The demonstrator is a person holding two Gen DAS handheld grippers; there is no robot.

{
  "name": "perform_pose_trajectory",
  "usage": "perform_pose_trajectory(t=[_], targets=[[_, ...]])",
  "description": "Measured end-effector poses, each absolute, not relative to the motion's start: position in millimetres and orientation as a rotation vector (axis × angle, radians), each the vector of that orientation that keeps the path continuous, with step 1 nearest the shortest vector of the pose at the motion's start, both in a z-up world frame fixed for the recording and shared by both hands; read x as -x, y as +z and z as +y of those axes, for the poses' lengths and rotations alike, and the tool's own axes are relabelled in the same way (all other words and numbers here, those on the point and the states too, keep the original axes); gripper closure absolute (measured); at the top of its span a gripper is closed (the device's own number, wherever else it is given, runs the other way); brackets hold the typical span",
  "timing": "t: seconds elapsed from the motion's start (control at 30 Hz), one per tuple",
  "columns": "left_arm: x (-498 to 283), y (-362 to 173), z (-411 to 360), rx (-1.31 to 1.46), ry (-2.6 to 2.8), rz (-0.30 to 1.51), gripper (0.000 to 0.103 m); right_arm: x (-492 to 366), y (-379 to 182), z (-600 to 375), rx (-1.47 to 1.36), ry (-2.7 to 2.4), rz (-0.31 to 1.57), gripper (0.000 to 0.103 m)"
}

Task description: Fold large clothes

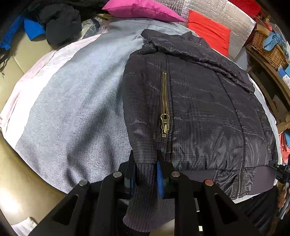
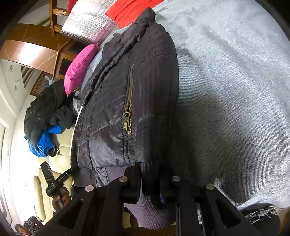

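Note:
A dark quilted jacket [image 1: 199, 109] [image 2: 112, 109] with a brass pocket zipper [image 1: 165, 116] lies flat on a grey knit blanket [image 1: 81, 109] [image 2: 235, 109]. Its sleeves are laid in along its sides. In the left wrist view my left gripper [image 1: 145, 159] is shut on a ribbed cuff [image 1: 145, 176] at the jacket's near edge. My right gripper [image 2: 150, 174] pinches the other ribbed cuff [image 2: 152, 183] in the same way. Each gripper also shows at the far hem corner in the other's view: the right gripper [image 1: 281, 170], and the left gripper [image 2: 54, 179] held by a hand [image 2: 61, 197].
A pink cushion [image 1: 141, 9] and a red cushion [image 1: 208, 30] lie beyond the jacket against a silver quilted panel [image 1: 217, 10]. A heap of black and blue clothes [image 1: 61, 23] sits on the beige seat [image 1: 27, 172]. A wicker basket [image 1: 266, 45] stands on wooden shelving.

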State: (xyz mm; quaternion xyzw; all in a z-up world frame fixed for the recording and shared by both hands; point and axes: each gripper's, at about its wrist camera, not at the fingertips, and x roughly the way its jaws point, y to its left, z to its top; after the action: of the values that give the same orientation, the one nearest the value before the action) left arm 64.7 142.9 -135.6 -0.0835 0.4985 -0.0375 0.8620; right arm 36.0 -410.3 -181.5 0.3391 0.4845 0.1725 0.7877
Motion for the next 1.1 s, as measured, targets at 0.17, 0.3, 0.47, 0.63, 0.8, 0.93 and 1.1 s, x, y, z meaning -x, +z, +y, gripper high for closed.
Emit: perform_pose_trajectory(t=[0.17, 0.3, 0.47, 0.63, 0.8, 0.93, 1.1], targets=[[-66.7, -140.3, 145.8, 0.202, -0.055, 1.055, 0.062, -35.7, -179.0, -409.9, -0.724, 0.388, 1.033, 0.082], [-67.0, -143.2, 148.1, 0.222, -0.039, 1.057, 0.057, -37.6, -182.4, -411.6, -0.727, 0.388, 1.046, 0.081], [-65.2, -144.2, 147.7, 0.234, -0.058, 1.067, 0.071, -41.0, -185.1, -411.3, -0.716, 0.377, 1.063, 0.08], [-62.1, -134.4, 150.8, 0.257, -0.095, 1.054, 0.084, -40.1, -181.8, -410.1, -0.699, 0.378, 1.059, 0.086], [-51.6, -112.4, 161.1, 0.302, -0.147, 1.01, 0.085, -33.6, -169.9, -416.8, -0.735, 0.417, 1.022, 0.089], [-41.1, -100.3, 164.8, 0.294, -0.152, 0.989, 0.085, -26.2, -155.4, -414.2, -0.729, 0.455, 0.99, 0.09], [-28.8, -100.0, 174.4, 0.304, -0.164, 0.997, 0.085, -15.6, -151.7, -413.9, -0.726, 0.481, 0.982, 0.09]])
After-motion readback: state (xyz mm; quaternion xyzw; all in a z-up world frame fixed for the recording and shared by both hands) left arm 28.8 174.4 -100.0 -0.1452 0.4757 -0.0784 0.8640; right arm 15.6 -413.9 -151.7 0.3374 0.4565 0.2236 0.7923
